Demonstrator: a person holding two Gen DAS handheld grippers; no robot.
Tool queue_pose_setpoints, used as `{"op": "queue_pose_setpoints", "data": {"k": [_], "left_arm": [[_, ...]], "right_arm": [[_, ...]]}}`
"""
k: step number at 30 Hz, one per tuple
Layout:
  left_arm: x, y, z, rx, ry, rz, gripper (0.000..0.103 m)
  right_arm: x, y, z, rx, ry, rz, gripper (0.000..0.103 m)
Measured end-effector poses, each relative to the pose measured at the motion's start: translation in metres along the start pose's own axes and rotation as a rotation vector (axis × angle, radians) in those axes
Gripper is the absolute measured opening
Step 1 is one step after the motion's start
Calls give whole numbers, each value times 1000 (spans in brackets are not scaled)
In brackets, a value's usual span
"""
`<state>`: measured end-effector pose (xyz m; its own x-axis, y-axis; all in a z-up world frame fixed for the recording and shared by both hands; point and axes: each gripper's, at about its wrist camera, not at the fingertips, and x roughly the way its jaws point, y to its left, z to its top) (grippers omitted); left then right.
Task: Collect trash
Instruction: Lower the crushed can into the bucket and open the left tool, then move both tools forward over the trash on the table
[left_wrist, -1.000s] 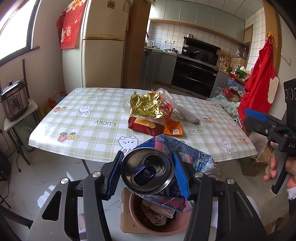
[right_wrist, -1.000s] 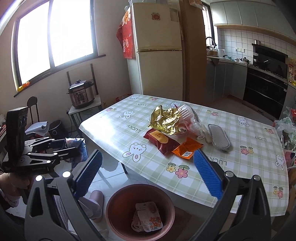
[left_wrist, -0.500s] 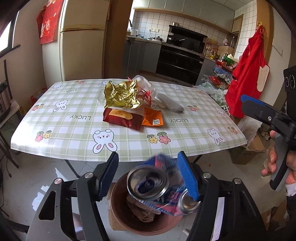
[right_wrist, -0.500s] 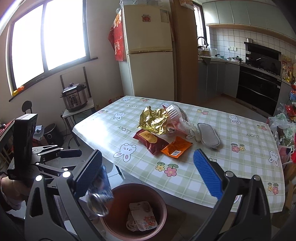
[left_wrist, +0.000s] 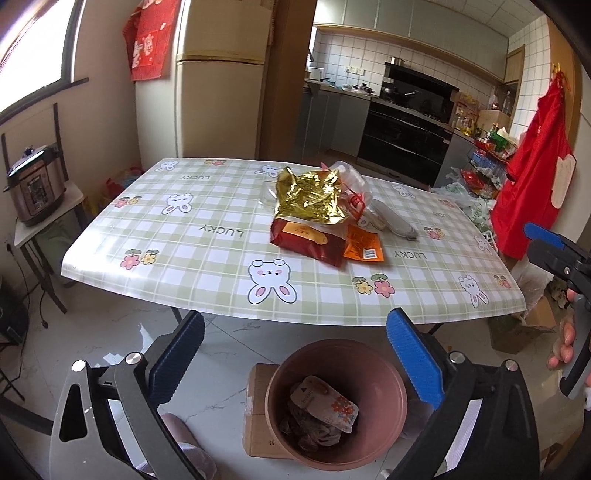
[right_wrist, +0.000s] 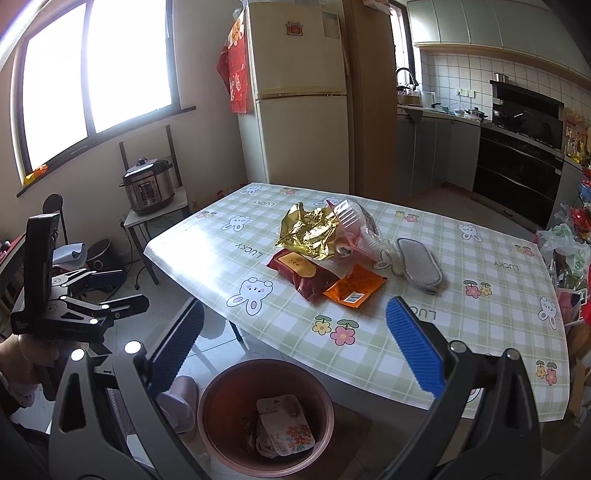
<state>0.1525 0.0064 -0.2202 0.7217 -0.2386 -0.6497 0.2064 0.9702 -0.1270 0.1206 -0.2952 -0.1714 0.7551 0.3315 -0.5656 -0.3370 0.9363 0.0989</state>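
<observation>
My left gripper (left_wrist: 294, 325) hangs over the brown bin (left_wrist: 332, 356) on the floor. Its jaws are opening wide and nothing is between them. It also shows at the left of the right wrist view as the left gripper (right_wrist: 107, 291). My right gripper (right_wrist: 295, 314) is open and empty above the bin (right_wrist: 258, 376), in front of the table edge. Wrappers lie in the bin. On the checked tablecloth (left_wrist: 207, 254) lie a gold foil wrapper (left_wrist: 310, 199), a dark red packet (left_wrist: 306, 242), an orange sachet (left_wrist: 364, 247) and a clear plastic bag (left_wrist: 352, 184).
A grey oblong pad (right_wrist: 419, 262) lies right of the trash pile. A cardboard box (left_wrist: 255, 413) sits under the bin. A pressure cooker (right_wrist: 147, 186) stands on a side table at the left. The fridge (right_wrist: 299, 103) is behind the table, and bags crowd the floor (left_wrist: 476, 206) at the right.
My left gripper let go of the blue can and its wrapper, which fell toward the bin and is out of sight. Its jaws spread wide. The right gripper barely moved.
</observation>
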Motion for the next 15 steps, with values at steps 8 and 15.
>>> {"op": "queue_pose_setpoints", "data": {"k": [8, 15], "left_arm": [[0, 28, 0, -80, 0, 40, 97], [7, 35, -4, -74, 12, 59, 97]], "right_arm": [[9, -2, -4, 3, 17, -9, 97], [19, -9, -10, 9, 41, -21, 97]]}}
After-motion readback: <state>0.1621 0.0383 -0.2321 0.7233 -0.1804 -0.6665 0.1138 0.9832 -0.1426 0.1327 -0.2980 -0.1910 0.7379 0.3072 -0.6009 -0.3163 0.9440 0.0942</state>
